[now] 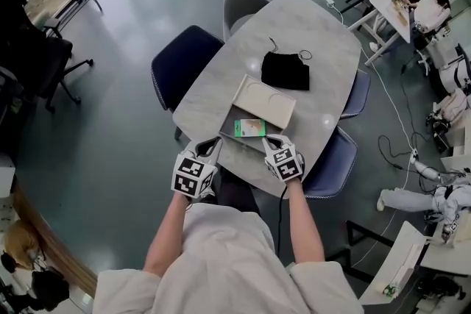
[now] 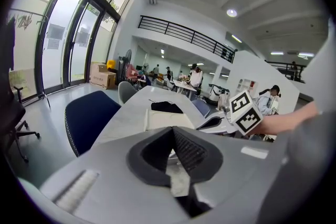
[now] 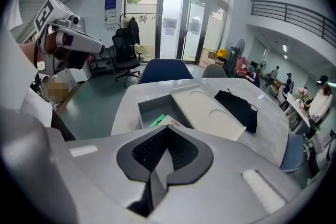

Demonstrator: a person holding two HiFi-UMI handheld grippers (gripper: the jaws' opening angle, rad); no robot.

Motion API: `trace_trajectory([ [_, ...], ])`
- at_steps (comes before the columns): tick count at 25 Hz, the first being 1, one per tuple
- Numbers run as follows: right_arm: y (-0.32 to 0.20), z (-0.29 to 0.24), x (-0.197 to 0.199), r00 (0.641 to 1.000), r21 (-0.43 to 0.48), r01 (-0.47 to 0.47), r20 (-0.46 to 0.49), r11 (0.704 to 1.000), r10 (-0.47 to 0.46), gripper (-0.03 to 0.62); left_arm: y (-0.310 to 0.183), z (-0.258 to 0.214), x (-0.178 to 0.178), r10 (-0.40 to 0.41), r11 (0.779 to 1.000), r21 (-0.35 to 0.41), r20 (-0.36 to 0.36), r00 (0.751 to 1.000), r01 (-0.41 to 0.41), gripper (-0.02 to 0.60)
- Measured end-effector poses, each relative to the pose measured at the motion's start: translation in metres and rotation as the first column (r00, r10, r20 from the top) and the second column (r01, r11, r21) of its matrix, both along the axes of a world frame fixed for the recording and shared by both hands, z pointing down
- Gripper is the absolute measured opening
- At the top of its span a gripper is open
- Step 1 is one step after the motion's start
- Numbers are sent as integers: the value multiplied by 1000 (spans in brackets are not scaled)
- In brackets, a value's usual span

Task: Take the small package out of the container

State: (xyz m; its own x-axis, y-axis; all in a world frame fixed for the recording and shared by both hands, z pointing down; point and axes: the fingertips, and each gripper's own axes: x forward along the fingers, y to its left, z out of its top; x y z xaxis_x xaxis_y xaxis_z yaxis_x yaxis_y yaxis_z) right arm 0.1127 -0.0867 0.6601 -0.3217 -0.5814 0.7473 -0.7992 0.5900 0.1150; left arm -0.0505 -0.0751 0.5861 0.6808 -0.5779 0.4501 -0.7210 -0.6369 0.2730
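Note:
A small green package (image 1: pixel 249 128) lies inside an open grey container (image 1: pixel 225 127) near the front edge of the pale table (image 1: pixel 309 26). The container's white lid (image 1: pixel 263 101) rests against its far side. My left gripper (image 1: pixel 208 151) hovers at the container's near left corner, shut and holding nothing. My right gripper (image 1: pixel 274 145) sits at the near right corner, also shut and holding nothing. In the right gripper view the right gripper (image 3: pixel 167 129) points at the package (image 3: pixel 157 120) and the container (image 3: pixel 149 107). From the left gripper (image 2: pixel 172 131) the lid (image 2: pixel 167 119) shows, but the package is hidden.
A black cloth (image 1: pixel 285 70) with a cord lies beyond the lid. A dark blue chair (image 1: pixel 180 62) stands at the table's left, a grey chair (image 1: pixel 243 4) at the far end, and blue chairs (image 1: pixel 331 162) on the right. Other desks and people fill the far right.

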Motion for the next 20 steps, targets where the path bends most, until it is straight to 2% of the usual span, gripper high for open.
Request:
trace_trajectory([
  [5,-15,14,0,1000,-24,-4,11,1000,4,-2,-20,1,1,8,1000,16,34,999,-8,52],
  [12,-38,33,-4,1000,-68,23,6,997,-23,-2,-43,14,23,35,999,-5,80,996,-34,52],
  [16,-40,62,-9,999,-144,46,21,988,-43,-2,-53,30,28,54,998,-24,134,990,-51,52],
  [20,-43,76,-13,999,-188,54,7,981,-54,-2,-58,37,34,58,997,-54,134,989,-51,52],
])
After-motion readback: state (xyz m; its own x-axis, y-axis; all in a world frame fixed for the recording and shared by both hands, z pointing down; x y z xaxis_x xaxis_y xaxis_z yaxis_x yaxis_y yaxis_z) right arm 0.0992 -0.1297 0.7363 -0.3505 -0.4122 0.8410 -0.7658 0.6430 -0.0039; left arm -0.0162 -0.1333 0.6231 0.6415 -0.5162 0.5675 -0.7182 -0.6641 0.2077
